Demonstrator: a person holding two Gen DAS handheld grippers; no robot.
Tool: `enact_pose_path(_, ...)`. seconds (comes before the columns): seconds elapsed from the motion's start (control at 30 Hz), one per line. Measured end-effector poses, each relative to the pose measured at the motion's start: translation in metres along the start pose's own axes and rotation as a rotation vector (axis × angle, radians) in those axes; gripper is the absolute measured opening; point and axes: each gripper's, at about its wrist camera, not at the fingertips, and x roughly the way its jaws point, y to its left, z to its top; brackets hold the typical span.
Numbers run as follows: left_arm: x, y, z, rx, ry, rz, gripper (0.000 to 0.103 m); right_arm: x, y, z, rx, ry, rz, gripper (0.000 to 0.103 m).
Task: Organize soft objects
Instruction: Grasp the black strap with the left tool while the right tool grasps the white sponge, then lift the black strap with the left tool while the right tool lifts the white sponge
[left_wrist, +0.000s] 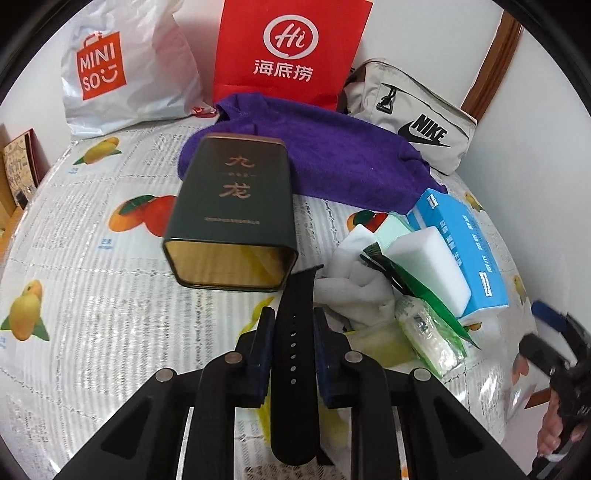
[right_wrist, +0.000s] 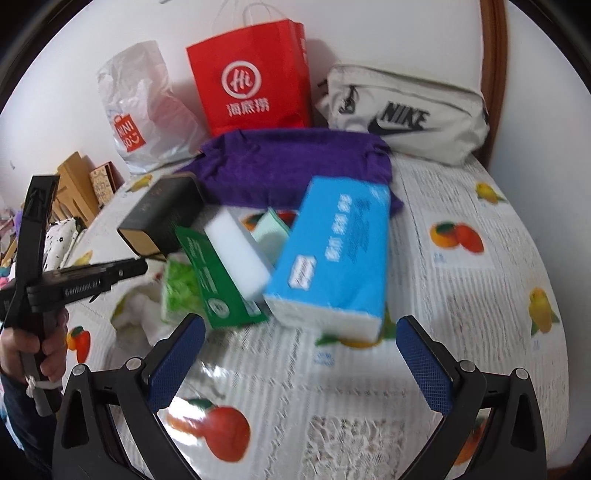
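While left gripper (left_wrist: 293, 328) clamps black strap (left_wrist: 295, 354) | right gripper (right_wrist: 299, 354) fingers apart, empty | soft pile at table's (left_wrist: 92, 258) far-right edge unsorted; early.

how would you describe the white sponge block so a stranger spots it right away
On the fruit-print tablecloth, find the big blue tissue pack in front of the purple towel. The plain white rectangular sponge block leans against its left side, above a green packet; it alone is unprinted.

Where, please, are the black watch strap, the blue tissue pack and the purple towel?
Black watch strap (left_wrist: 293, 354): left wrist view, its punched middle.
Blue tissue pack (right_wrist: 332, 251): right wrist view, top face.
Purple towel (left_wrist: 332, 155): left wrist view, centre.
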Motion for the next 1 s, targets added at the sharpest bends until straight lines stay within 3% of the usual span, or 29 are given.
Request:
enact_pose_path(0.13, -0.007, 0.006, -0.001, -0.016, -0.006, -0.005, 0.016, 0.014, 0.018, 0.017, -0.107, -0.02, -0.018, 0.094)
enact_pose_path(0.2, -0.008, 0.011, -0.003, -0.027, -0.01, -0.004, 0.016, 0.027, 0.025, 0.023, -0.15, -0.006, -0.033, 0.082)
enact_pose_path(0.27, -0.006, 0.014, -0.004, -0.036, -0.003, -0.011, 0.016, 0.039, 0.03, 0.029, -0.177, 0.013, -0.02, 0.075)
enact_pose_path(0.57, 0.018, 0.031, -0.012, -0.067, 0.052, -0.028, 0.015, 0.074, 0.052, 0.041, -0.261, 0.061, 0.02, 0.072)
enact_pose_path(0.63, 0.024, 0.034, -0.013, -0.078, 0.058, -0.041, 0.015, 0.08, 0.056, 0.044, -0.276, 0.069, 0.012, 0.065)
enact_pose_path(0.73, 0.028, 0.035, -0.012, -0.08, 0.057, -0.042, 0.015, 0.091, 0.058, 0.046, -0.275, 0.108, 0.034, 0.043)
enact_pose_path(0.77, 0.029, 0.036, -0.012, -0.082, 0.049, -0.044, 0.015, 0.094, 0.057, 0.046, -0.268, 0.121, 0.044, 0.031)
enact_pose_path(1.0, 0.026, 0.034, -0.01, -0.057, 0.037, -0.064, 0.008, 0.077, 0.048, 0.053, -0.219, 0.063, 0.097, 0.031)
